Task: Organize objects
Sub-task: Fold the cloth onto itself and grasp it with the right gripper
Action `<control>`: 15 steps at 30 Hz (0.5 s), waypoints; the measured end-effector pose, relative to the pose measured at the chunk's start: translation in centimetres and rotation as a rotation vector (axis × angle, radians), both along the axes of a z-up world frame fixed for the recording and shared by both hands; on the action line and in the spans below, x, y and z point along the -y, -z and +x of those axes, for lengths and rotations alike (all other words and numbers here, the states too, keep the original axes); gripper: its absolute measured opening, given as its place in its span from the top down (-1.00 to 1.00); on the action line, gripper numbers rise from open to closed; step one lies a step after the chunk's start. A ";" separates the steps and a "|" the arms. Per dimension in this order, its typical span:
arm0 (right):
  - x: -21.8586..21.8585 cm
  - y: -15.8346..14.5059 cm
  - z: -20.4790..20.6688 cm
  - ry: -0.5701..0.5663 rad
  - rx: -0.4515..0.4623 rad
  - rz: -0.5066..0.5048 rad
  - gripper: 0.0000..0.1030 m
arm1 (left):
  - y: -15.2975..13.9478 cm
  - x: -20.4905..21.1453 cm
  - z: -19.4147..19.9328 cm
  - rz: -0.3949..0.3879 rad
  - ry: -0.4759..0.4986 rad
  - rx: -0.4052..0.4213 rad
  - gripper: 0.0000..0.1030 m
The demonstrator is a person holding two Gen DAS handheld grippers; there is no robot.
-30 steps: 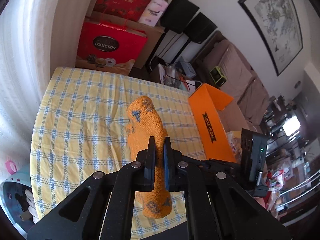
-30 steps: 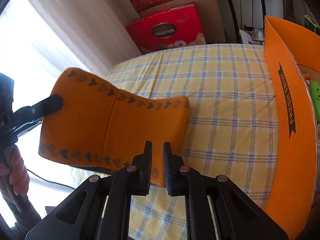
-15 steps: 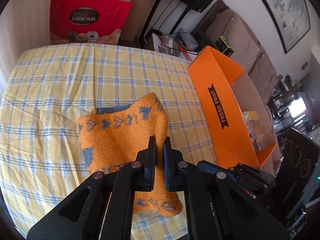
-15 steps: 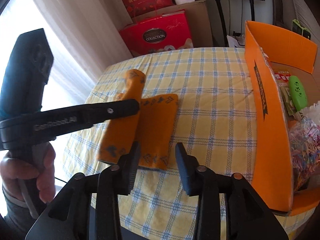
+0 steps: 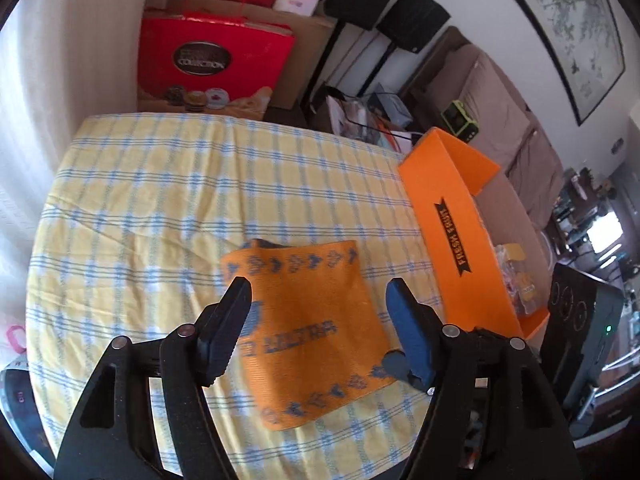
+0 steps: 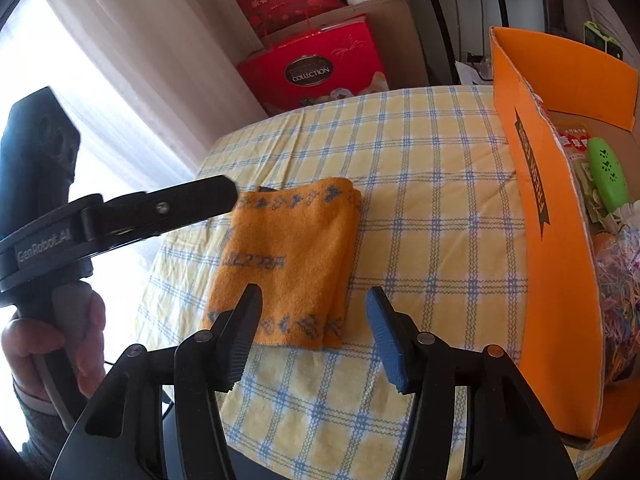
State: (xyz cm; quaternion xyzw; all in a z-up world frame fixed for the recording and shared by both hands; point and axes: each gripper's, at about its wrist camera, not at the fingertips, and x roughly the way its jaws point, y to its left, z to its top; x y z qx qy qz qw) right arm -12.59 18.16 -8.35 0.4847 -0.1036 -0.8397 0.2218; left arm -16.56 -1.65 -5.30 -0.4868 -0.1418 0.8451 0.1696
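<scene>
Towel point(image 5: 308, 320) now lies folded flat near counter's point(image 5: 160, 200) right edge | left claw point(image 5: 316, 304) and right claw point(image 6: 312, 312) both wide, released | fold seems done, orange box point(image 6: 556, 240) probably next.

The towel point(image 6: 288, 256) is nubby orange terry cloth. The checked cover point(image 6: 420, 184) is thin, creased fabric. The box point(image 6: 560, 280) is matt cardboard.
</scene>
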 end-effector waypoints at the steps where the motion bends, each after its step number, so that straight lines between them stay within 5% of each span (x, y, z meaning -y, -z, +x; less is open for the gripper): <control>1: 0.2 0.3 -0.4 0.000 0.005 0.004 -0.09 | 0.4 0.7 0.3 -0.015 -0.015 0.006 -0.30; 15: 1.4 2.6 -3.0 0.005 0.051 0.035 -0.08 | 5.8 2.3 1.3 0.084 -0.035 0.120 -0.30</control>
